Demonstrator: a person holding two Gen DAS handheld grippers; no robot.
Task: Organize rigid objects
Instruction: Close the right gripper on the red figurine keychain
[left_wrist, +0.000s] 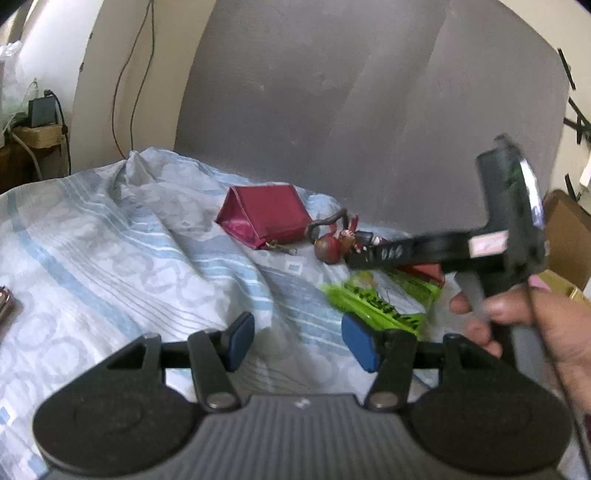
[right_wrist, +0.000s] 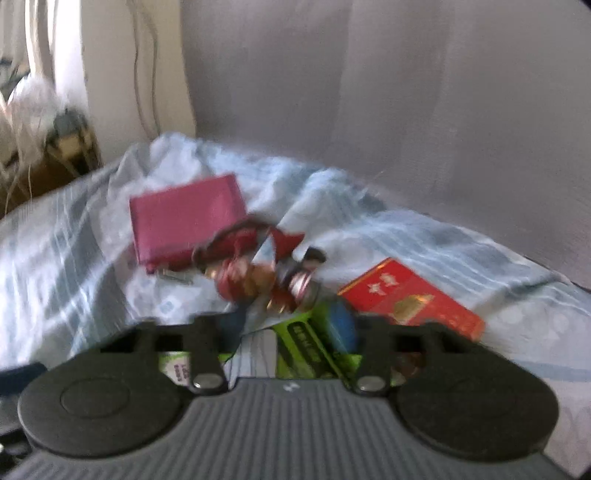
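Observation:
A magenta wallet (left_wrist: 264, 218) lies on the blue patterned bedsheet (left_wrist: 110, 240) by the grey wall. Beside it lies a small red-brown figurine (left_wrist: 334, 243), then a green packet (left_wrist: 376, 302) and a red box (right_wrist: 410, 295). My left gripper (left_wrist: 299, 341) is open and empty above the sheet, left of the green packet. My right gripper (right_wrist: 291, 328) is open over the green packet (right_wrist: 314, 354), just short of the figurine (right_wrist: 258, 277); it also shows at the right of the left wrist view (left_wrist: 491, 243), held by a hand. The wallet (right_wrist: 184, 221) lies beyond.
The grey wall (left_wrist: 332, 92) bounds the far side of the bed. A cluttered stand with wires (left_wrist: 40, 125) stands at the far left. A small dark object (left_wrist: 5, 301) lies at the left edge of the sheet. A cardboard box (left_wrist: 565, 236) is at the right.

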